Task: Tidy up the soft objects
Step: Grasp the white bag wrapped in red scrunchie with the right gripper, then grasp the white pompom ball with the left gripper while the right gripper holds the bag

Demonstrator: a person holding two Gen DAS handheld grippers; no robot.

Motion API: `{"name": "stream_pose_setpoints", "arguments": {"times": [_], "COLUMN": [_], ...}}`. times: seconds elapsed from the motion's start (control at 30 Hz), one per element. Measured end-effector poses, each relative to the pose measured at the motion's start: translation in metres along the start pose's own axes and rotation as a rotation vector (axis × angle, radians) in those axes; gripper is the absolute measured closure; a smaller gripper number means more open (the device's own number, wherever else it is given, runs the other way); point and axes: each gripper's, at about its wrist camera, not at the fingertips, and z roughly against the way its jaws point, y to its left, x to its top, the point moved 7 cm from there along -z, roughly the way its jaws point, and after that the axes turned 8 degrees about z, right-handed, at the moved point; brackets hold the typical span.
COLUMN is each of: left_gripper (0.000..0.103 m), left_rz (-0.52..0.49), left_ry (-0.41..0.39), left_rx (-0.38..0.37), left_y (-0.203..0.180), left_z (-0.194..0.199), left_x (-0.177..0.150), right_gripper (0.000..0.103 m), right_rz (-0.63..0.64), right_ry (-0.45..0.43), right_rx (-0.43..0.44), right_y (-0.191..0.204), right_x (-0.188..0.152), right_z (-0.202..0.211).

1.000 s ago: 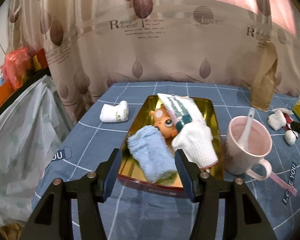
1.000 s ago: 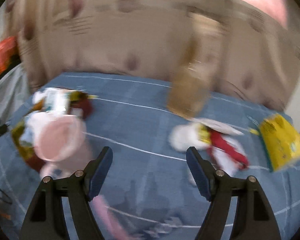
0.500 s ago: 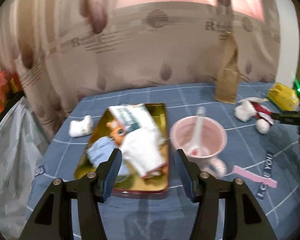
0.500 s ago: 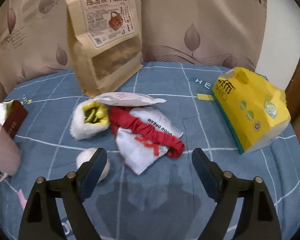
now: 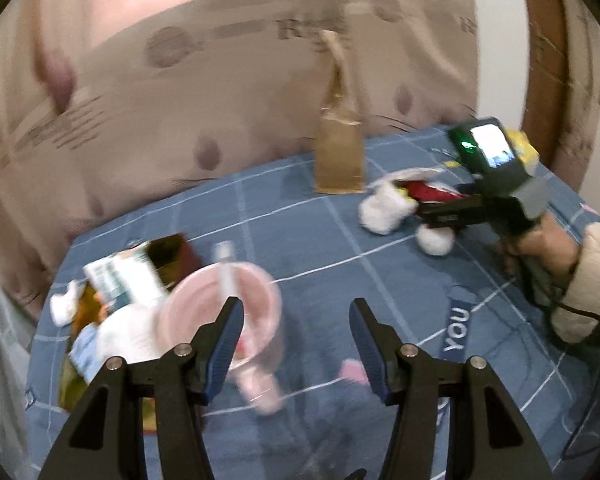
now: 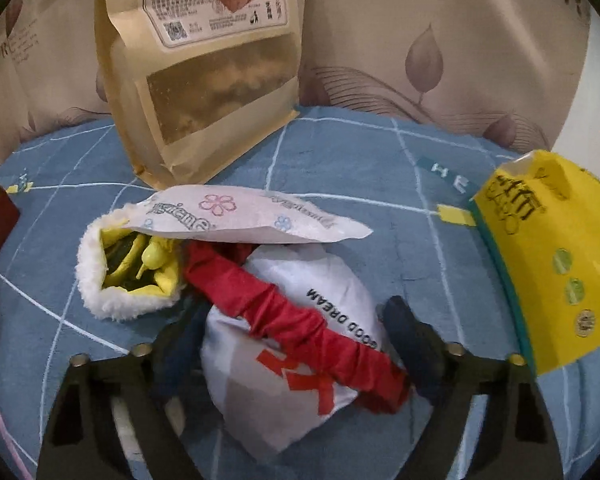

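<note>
The white cloth bag [image 6: 284, 364] with its red scrunched band [image 6: 296, 316] lies on the blue checked tablecloth [image 6: 340, 160], between the spread fingers of the right gripper [image 6: 296, 344], jaws apart on either side of it; a fluffy white pouch [image 6: 116, 272] sits just to its left; the kraft bag [image 6: 204, 68] stands behind; the left gripper [image 5: 296, 344] hangs with jaws apart and holding nothing, near the pink cup [image 5: 220, 312] and gold tray [image 5: 76, 380].

"GOOD DREAM" runs along the white cloth [image 6: 300, 344] beside its red band; "YOU" stands on a dark patch of the blue tablecloth [image 5: 458, 326], "HE" on another [image 6: 446, 174]; the kraft pouch's [image 6: 204, 68] label print is too small to read
</note>
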Motion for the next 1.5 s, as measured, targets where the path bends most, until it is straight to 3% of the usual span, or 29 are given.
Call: {"name": "stream_pose_setpoints", "arguments": {"times": [0.13, 0.23, 0.37, 0.67, 0.87, 1.3, 1.33, 1.37, 1.4, 1.5], "left_gripper": [0.047, 0.047, 0.047, 0.047, 0.047, 0.047, 0.05, 0.06, 0.077, 0.078], "left_rz": [-0.044, -0.049, -0.038, -0.096, -0.095, 0.0, 0.01, 0.017, 0.026, 0.046], "left_ry": [0.021, 0.043, 0.071, 0.11, 0.176, 0.272, 0.278, 0.282, 0.291, 0.318], "left_rx": [-0.061, -0.113, -0.192, -0.289, -0.313, -0.259, -0.268, -0.267, -0.27, -0.274], "left_y": [-0.034, -0.056, -0.084, -0.132, -0.146, -0.138, -0.138, -0.139, -0.139, -0.138], "left_z": [-0.017, -0.031, -0.048, -0.066, -0.095, -0.152, -0.154, -0.156, -0.158, -0.158], "left_x": [0.007, 0.011, 0.016, 0.014, 0.021, 0.027, 0.027, 0.028, 0.028, 0.026], "right_gripper": [0.061, 0.07, 0.072, 0.072, 0.07, 0.067, 0.067, 0.067, 0.067, 0.067], "right_rz": [-0.003, 0.001, -0.009, -0.064, -0.086, -0.088, -0.089, -0.089, -0.09, -0.09], "right_ry": [-0.015, -0.022, -0.023, -0.01, -0.013, -0.014, -0.014, -0.014, -0.014, -0.014], "right_rx": [0.016, 0.019, 0.026, -0.038, -0.036, -0.027, -0.027, -0.026, -0.026, -0.026], "right_y": [-0.001, -0.002, -0.009, -0.043, -0.048, -0.047, -0.047, -0.047, -0.047, -0.047], "right_x": [-0.003, -0.012, -0.031, -0.077, -0.082, -0.082, -0.082, -0.082, -0.082, -0.081], "right_z": [0.006, 0.015, 0.03, 0.058, 0.055, 0.057, 0.056, 0.056, 0.056, 0.056]}}
